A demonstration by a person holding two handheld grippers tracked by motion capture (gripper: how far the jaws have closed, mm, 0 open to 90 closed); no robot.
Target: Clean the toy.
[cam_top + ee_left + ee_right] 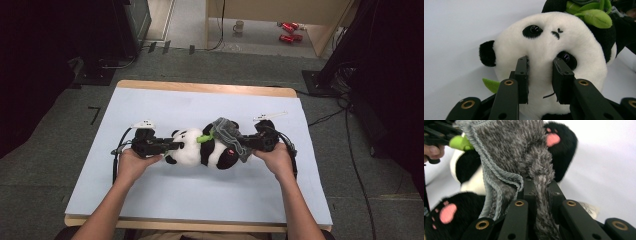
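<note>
1. The room came first in size: a grey carpeted floor [45,165] ran all round the table, with dark equipment and loose cables at the left and right edges. At the far end stood a light wooden unit, and on its low shelf sat a mug [239,26] and two red cans [289,31].

2. The table [150,200] had a wooden rim and a pale blue sheet over its top. It was bare apart from the toy, which left room to work from either end.

3. The toy panda [200,147] lay on its side near the middle of the table, head to the left and feet to the right, with a green leaf at its neck. I judge it was laid lengthwise so each hand could take one end.

4. The grey knitted garment [231,134] was draped over the panda's right, lower end, reaching up to the leaf. It looked bunched rather than fitted, so the dressing seemed only partly done.

5. The left gripper [540,72] was clamped on the plush of the panda's face, the fur pinched between its jaws just below one eye. That hold likely steadied the toy against the pull from the other end.

6. The right gripper [541,187] was clenched on a fold of the garment, the fabric squeezed between the jaws beside a black foot with a pink pad. It looked placed to drag the cloth along the body.
</note>
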